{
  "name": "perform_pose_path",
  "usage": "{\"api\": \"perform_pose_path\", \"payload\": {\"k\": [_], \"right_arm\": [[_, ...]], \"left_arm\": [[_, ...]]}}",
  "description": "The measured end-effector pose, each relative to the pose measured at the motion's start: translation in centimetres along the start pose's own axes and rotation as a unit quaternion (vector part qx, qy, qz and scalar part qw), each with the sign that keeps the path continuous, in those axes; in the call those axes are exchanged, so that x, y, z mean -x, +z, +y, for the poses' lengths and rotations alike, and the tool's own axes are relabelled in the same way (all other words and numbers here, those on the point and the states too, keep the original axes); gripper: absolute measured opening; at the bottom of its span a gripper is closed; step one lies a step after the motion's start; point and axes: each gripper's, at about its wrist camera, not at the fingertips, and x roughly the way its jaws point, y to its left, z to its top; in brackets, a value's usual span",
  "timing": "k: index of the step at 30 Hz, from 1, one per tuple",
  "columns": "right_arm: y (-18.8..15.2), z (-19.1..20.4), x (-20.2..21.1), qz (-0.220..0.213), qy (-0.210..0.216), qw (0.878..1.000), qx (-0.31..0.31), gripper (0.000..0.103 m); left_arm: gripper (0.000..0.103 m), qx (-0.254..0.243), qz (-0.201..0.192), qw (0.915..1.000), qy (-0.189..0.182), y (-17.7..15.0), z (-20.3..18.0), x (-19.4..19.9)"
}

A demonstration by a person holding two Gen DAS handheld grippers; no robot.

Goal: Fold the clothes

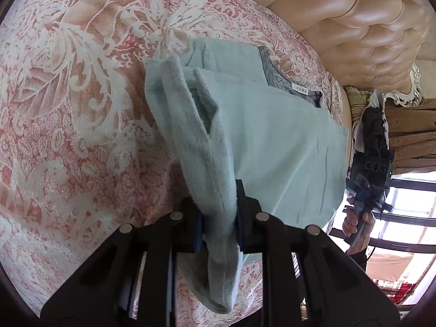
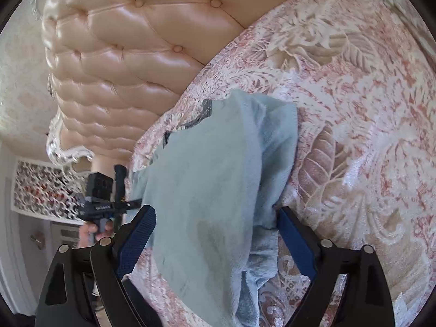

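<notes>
A pale blue-green knit top [image 1: 272,136] lies on the pink floral bedspread [image 1: 68,95], its grey neckline with a white label [image 1: 299,90] towards the headboard. My left gripper [image 1: 218,218] is shut on a bunched fold of the top, which hangs down between its fingers. In the right wrist view the same top [image 2: 207,163] drapes between the wide-apart fingers of my right gripper [image 2: 215,212], which stands open; the blue pads [image 2: 294,239] flank the cloth without squeezing it. Each view shows the other gripper, held in a hand: the right one [image 1: 365,174], the left one [image 2: 109,204].
A tufted beige headboard [image 2: 122,54] with a white carved frame bounds the bed's far side. Dark clothes [image 1: 373,128] hang beside brown curtains and a window [image 1: 403,218]. A white lattice panel [image 2: 41,190] stands on the wall past the bed's edge.
</notes>
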Motion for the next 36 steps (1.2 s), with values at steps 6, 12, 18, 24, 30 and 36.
{"api": "perform_pose_path", "payload": {"k": [6,12,18,24,30,36], "right_arm": [[-0.2,0.8,-1.8,0.023,-0.034,0.999,0.02,0.07],[-0.1,0.1,-2.0,0.007,-0.023,1.0,0.009,0.061],[-0.2,0.4,-1.0,-0.01,-0.044,0.999,0.02,0.017],[-0.4,2.5,0.1,-0.039,-0.087,0.995,0.04,0.017],[-0.2,5.6,1.9,-0.065,-0.125,0.987,0.074,0.016],[-0.7,7.0,4.3,-0.084,-0.135,0.984,0.079,0.016]], "left_arm": [[0.021,0.001,-0.001,1.0,-0.006,-0.1,0.2,-0.1],[0.021,-0.011,-0.007,0.9999,-0.008,-0.2,0.2,0.0],[0.02,-0.037,-0.02,0.9991,-0.011,-0.7,-1.0,1.1],[0.017,-0.063,-0.032,0.9974,-0.009,-1.1,-3.0,2.7],[0.016,-0.085,-0.047,0.9951,-0.017,-1.6,-5.5,4.5],[0.016,-0.112,-0.064,0.9916,-0.009,-2.1,-8.2,7.0]]}}
